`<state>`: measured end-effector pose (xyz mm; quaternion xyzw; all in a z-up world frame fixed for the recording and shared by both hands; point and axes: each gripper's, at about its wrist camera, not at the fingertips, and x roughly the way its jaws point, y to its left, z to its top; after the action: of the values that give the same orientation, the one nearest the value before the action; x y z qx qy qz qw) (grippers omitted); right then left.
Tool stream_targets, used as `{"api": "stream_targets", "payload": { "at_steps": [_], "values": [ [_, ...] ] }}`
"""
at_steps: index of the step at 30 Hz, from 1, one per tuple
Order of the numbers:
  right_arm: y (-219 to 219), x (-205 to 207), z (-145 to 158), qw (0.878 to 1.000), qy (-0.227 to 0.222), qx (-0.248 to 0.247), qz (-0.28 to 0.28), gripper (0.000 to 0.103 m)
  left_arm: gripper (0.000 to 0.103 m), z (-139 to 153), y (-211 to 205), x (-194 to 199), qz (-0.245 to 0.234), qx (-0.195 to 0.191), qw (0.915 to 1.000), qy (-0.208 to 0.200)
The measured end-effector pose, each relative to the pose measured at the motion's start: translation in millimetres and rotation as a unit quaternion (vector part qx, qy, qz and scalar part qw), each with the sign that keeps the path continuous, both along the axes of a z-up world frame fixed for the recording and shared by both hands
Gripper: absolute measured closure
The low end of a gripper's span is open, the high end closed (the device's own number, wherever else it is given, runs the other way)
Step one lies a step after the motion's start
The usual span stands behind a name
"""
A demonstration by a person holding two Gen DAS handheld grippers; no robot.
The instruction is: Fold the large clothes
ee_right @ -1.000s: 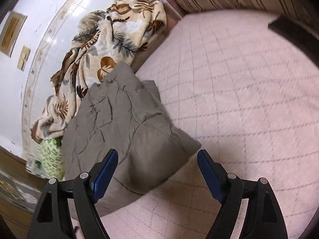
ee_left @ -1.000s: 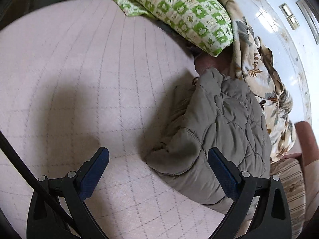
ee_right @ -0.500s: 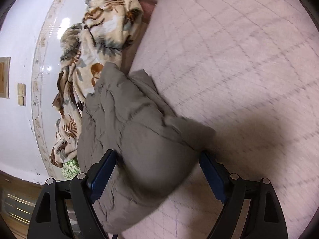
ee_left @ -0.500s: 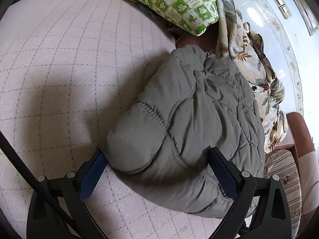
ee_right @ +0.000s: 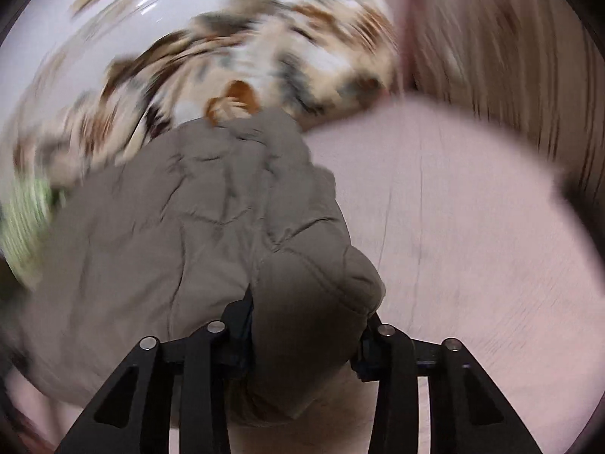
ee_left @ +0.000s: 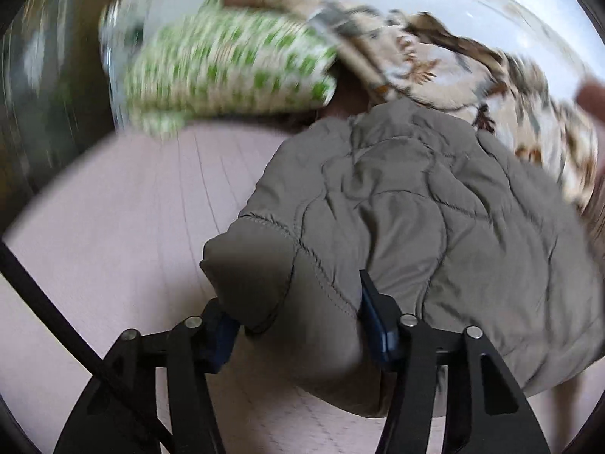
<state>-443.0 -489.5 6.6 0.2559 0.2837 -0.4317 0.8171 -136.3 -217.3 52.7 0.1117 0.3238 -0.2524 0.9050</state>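
Note:
A grey quilted jacket (ee_left: 408,204) lies bunched on the pink quilted bed cover (ee_left: 132,227). My left gripper (ee_left: 298,325) is shut on the jacket's near left corner, with padded cloth bulging between the blue pads. In the right wrist view my right gripper (ee_right: 306,329) is shut on the near right corner of the same jacket (ee_right: 189,219). Both corners look raised a little off the cover. Both views are motion-blurred.
A green-and-white patterned pillow (ee_left: 230,64) lies at the back left. A cream blanket with a brown leaf print (ee_left: 472,72) is heaped behind the jacket against the white wall; it also shows in the right wrist view (ee_right: 264,56). A striped headboard (ee_right: 491,56) stands at the right.
Both grippers moved forward over the jacket's near corners and closed on them. The cameras now swing upward, showing more wall, and the jacket moves with them.

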Motion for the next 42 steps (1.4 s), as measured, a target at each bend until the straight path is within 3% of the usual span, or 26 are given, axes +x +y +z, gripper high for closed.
{"api": "stream_targets", "payload": {
  "at_steps": [4, 10, 17, 25, 30, 35, 37, 40, 42],
  "values": [
    [15, 9, 11, 0.997, 0.048, -0.064, 0.02, 0.065, 0.051, 10, 3, -5, -0.003, 0.009, 0.9994, -0.035],
    [42, 13, 36, 0.981, 0.094, -0.163, 0.042, 0.067, 0.053, 34, 2, -24, -0.002, 0.015, 0.9946, -0.103],
    [67, -8, 67, 0.975, 0.091, -0.193, 0.064, 0.067, 0.054, 60, 21, -42, -0.009, 0.003, 0.9934, -0.115],
    [95, -54, 89, 0.98, 0.062, -0.179, 0.068, 0.067, 0.053, 75, 60, -83, -0.021, -0.007, 0.9935, -0.111],
    [115, -80, 80, 0.984, 0.055, -0.152, 0.068, 0.067, 0.052, 61, 85, -102, -0.021, 0.003, 0.9958, -0.089],
    [131, -100, 65, 0.988, 0.054, -0.122, 0.075, 0.066, 0.048, 40, 115, -113, -0.014, 0.005, 0.9991, -0.04],
    [128, -105, 55, 0.992, 0.052, -0.089, 0.074, 0.064, 0.037, 28, 122, -113, -0.009, 0.016, 0.9997, -0.013],
    [106, -113, 25, 0.997, 0.042, 0.022, 0.062, 0.051, 0.023, 11, 133, -107, 0.01, 0.039, 0.9989, 0.022],
    [87, -126, 17, 0.995, 0.009, 0.092, 0.042, 0.036, 0.02, 9, 144, -102, 0.013, 0.021, 0.9983, 0.052]
  ]
}}
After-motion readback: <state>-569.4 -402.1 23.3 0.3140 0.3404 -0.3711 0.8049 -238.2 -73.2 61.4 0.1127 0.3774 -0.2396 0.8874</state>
